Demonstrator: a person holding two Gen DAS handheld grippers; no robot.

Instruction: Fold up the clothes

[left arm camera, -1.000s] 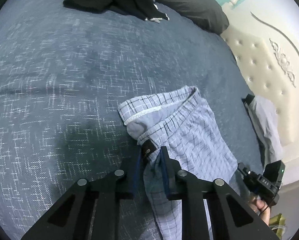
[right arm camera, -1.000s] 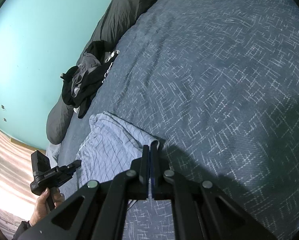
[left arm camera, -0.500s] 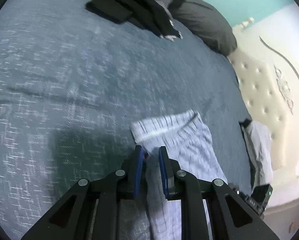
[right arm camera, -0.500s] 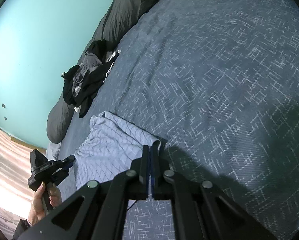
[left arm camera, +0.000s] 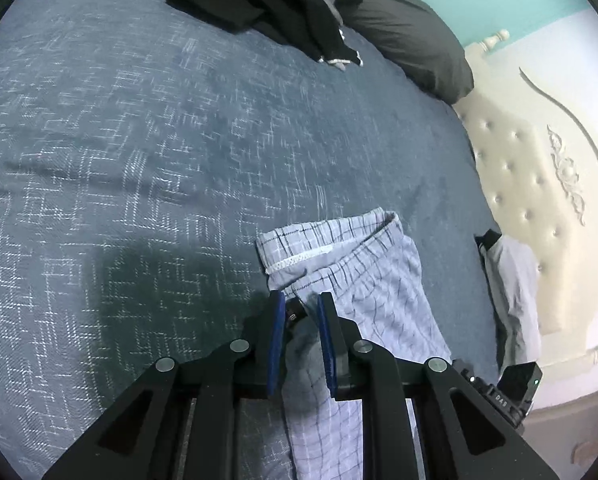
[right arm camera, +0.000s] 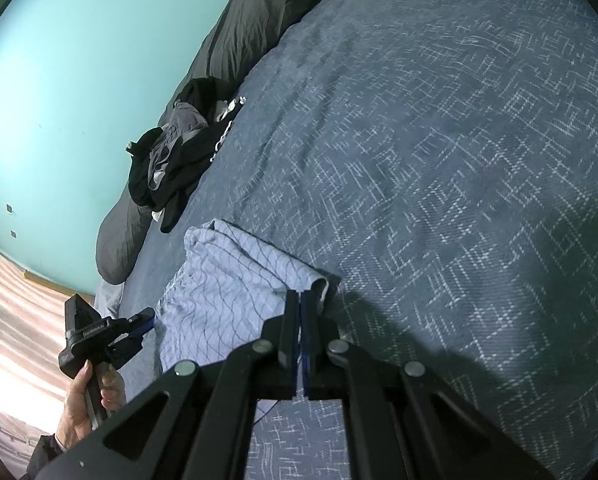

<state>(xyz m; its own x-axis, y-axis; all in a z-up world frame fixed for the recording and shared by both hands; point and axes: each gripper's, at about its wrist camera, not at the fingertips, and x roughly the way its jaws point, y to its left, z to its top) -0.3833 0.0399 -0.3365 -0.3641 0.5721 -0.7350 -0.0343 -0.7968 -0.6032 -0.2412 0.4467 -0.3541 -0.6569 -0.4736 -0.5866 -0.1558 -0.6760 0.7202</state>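
Left wrist view: the left tongs (left arm camera: 301, 307) stand part open over the waistband end of the plaid pyjama trousers (left arm camera: 373, 280); a fold of cloth with a small dark tag sits in the gap, and I cannot tell whether the pads truly bite it.

Risk on the left: if that fold is only resting between the pads, it may slide out once lifted, and the waistband would drop back crooked onto the bed (left arm camera: 147, 152).

Right wrist view: the right tongs (right arm camera: 299, 300) are squeezed nearly together at the near corner of the trousers (right arm camera: 227, 284), seemingly on the hem; how much cloth sits between the pads is hidden.

Risk on the right: a thin pinch on loose cotton could tear free if the two hands pull apart unevenly, and the rumpled legs would bunch rather than lie flat.

Trousers against the tongs: they lie on the bed between both pairs, waistband at the left pair, the hem corner at the right pair.

Other things: a dark clothes pile (right arm camera: 171, 168) lies well apart by the grey pillow (left arm camera: 411, 36).
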